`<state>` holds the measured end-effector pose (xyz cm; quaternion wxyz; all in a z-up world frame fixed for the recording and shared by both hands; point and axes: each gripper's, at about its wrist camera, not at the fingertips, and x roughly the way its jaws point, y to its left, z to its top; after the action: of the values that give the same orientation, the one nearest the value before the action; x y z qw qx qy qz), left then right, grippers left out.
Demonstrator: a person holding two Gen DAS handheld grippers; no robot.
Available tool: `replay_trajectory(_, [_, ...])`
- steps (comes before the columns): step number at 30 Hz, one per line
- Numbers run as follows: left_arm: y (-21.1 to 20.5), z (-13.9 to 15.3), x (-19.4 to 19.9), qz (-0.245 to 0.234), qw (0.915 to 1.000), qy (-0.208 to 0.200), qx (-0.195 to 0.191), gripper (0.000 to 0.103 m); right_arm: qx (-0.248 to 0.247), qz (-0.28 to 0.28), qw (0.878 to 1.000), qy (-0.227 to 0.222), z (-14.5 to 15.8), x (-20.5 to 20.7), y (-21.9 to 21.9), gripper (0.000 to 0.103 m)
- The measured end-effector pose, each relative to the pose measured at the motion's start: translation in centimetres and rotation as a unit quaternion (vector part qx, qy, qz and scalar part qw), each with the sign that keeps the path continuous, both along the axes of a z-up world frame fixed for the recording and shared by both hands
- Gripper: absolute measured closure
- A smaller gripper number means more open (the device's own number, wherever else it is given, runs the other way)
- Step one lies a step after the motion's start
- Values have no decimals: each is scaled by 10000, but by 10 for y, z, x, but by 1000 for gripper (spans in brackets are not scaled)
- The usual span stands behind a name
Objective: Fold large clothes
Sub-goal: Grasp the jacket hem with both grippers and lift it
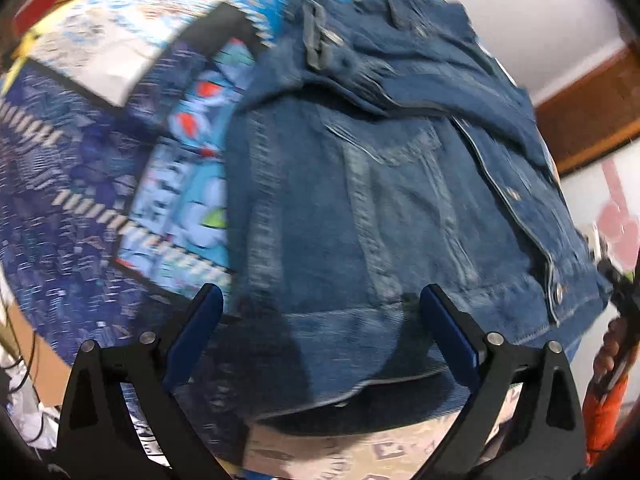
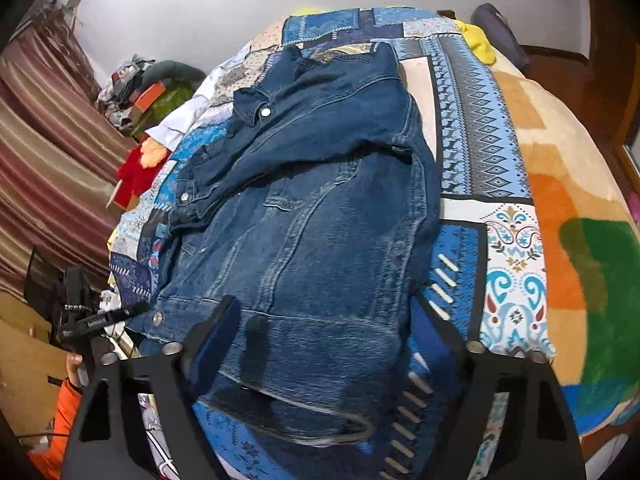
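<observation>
Patchwork blue-and-white quilt (image 2: pixel 472 152) covers the bed, and the dark blue denim jacket (image 2: pixel 320 208) lies flat mid-frame. Tilted steeply down over its hem, my left claw (image 1: pixel 322 312) is spread wide, gripping nothing. My right claw (image 2: pixel 324 320) is spread too, pads off the denim. Any lettering is too blurred to read.

Right tongs (image 2: pixel 324 312) spread over jacket (image 2: pixel 320 208) hem, pads clear of denim. Jacket lies on quilt (image 2: pixel 476 152), sleeve folded across chest. Bed.
</observation>
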<state>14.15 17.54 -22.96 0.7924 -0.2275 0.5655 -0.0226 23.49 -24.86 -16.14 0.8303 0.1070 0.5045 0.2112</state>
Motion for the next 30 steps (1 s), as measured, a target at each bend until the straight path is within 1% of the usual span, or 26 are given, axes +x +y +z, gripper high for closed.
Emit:
replay_trajectory(1, [-6, -2, 1, -86, 10000, 37, 3, 7, -11, 4, 10000, -36, 0, -1, 2, 34])
replay_trajectory(2, [-10, -3, 2, -109, 9999, 79, 52, 7, -38, 30, 10000, -58, 0, 0, 3, 44])
replay_trajectory(3, [-16, -6, 3, -126, 9998, 122, 132, 10, -63, 56, 9999, -81, 0, 0, 4, 53])
replay_trajectory(4, [-18, -6, 3, -126, 9997, 119, 149, 13, -65, 62, 9999, -92, 0, 1, 4, 57])
replay_trajectory(5, [-21, -5, 2, -102, 9998, 86, 143, 20, -16, 48, 10000, -83, 0, 2, 2, 64])
replay_trajectory(6, [-23, -5, 2, -75, 9998, 63, 171, 32, 53, 49, 10000, -58, 0, 3, 1, 73])
replay_trajectory(7, [-25, -2, 1, -30, 9997, 40, 241, 40, 100, 103, 9999, -21, 0, 6, 0, 75])
replay_trajectory(9, [-22, 4, 1, 80, 9991, 59, 417, 75, 269, 155, 9995, -19, 2, 9, -1, 82])
replay_trajectory(10, [-20, 6, 1, 133, 9989, 69, 437, 79, 319, 168, 9993, -36, 3, 11, -1, 83])
replay_trajectory(11, [-17, 8, 1, 165, 9991, 41, 389, 80, 352, 194, 9992, -90, 5, 13, 0, 85])
replay_trajectory(13, [-12, 19, 3, 180, 9987, -101, 468, 81, 387, 243, 9987, -208, 10, 16, 4, 87])
replay_trajectory(16, [-12, 47, 8, 165, 9962, -462, 720, 82, 477, 317, 9973, -455, 23, 23, 9, 89])
replay_trajectory(17, [-13, 61, 12, 175, 9945, -655, 794, 82, 503, 350, 9968, -517, 27, 26, 11, 89])
replay_trajectory(20, [-10, 91, 26, 191, 9902, -1065, 884, 82, 535, 430, 9953, -690, 40, 41, 20, 90])
replay_trajectory(24, [-4, 131, 57, 244, 9827, -1536, 1008, 82, 526, 460, 9926, -989, 61, 65, 32, 90])
replay_trajectory(28, [12, 155, 96, 480, 9775, -1794, 1002, 83, 547, 289, 9893, -1322, 84, 96, 33, 90])
replay_trajectory(30, [22, 161, 116, 636, 9752, -1859, 1016, 83, 591, 150, 9883, -1399, 92, 118, 32, 91])
